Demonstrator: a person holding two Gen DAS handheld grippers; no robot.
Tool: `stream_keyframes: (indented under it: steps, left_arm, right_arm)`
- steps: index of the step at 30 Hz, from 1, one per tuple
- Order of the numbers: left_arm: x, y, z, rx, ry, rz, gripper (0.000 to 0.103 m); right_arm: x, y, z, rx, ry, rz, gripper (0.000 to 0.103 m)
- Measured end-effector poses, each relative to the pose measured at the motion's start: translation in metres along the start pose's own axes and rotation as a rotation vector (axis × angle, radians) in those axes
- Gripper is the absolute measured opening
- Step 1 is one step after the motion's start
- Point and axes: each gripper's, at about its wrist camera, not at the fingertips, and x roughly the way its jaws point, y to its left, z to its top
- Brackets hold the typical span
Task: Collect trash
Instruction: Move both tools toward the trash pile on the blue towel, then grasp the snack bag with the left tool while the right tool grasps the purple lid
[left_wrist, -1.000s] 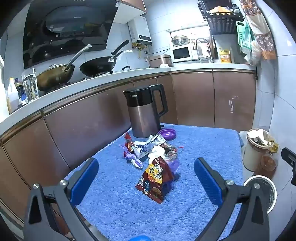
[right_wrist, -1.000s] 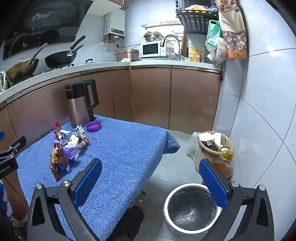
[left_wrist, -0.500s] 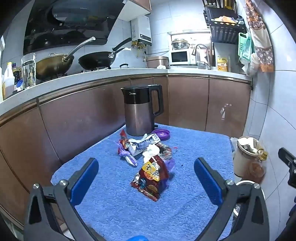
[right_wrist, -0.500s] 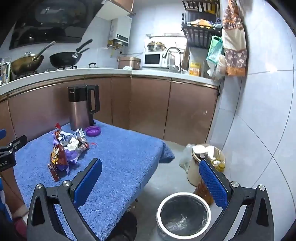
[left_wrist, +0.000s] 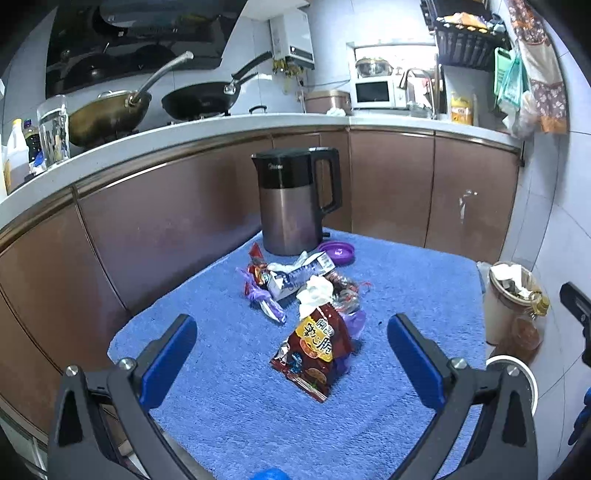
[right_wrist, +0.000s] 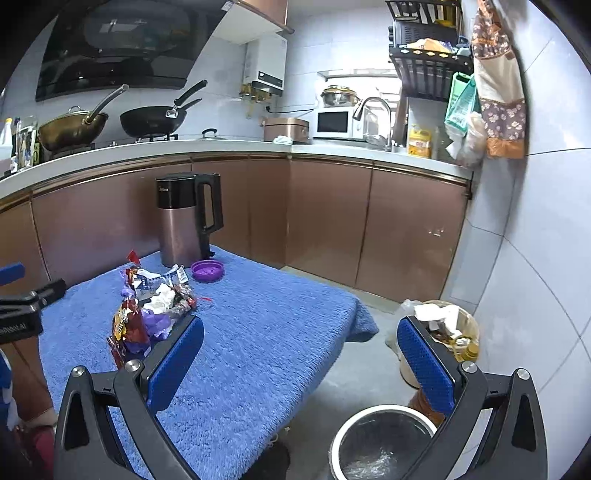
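Both grippers, left (left_wrist: 291, 354) and right (right_wrist: 301, 360), gape empty. Wrappers (left_wrist: 303, 284) heap mid-towel (left_wrist: 406, 280) near the kettle (left_wrist: 295, 206); a careless grab could scatter them short of the bin (right_wrist: 380, 443).

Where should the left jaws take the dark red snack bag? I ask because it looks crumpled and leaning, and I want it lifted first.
Grip the dark red foil snack bag at its pinched upper end, coming from above and the near side with the open left gripper. That end tilts up off the blue towel, while its lower seal lies flat.
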Motion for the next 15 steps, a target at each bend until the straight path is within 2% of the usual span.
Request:
stream_keyframes:
  steps: [7, 9, 13, 15]
  left_arm:
    - [0.024, 0.02, -0.018, -0.04, 0.009, 0.06, 0.103]
    - [0.034, 0.026, -0.026, -0.062, 0.042, 0.03, 0.103]
    - [0.067, 0.029, -0.04, -0.06, 0.172, -0.066, 0.103]
    - [0.079, 0.023, -0.043, -0.025, 0.205, -0.115, 0.102]
  right_arm:
    - [0.035, 0.003, -0.001, -0.015, 0.066, 0.104, 0.103]
    - [0.05, 0.007, -0.002, -0.014, 0.094, 0.148, 0.103]
    - [0.081, 0.019, -0.008, 0.009, 0.161, 0.252, 0.101]
    - [0.104, 0.025, -0.01, 0.012, 0.214, 0.307, 0.092]
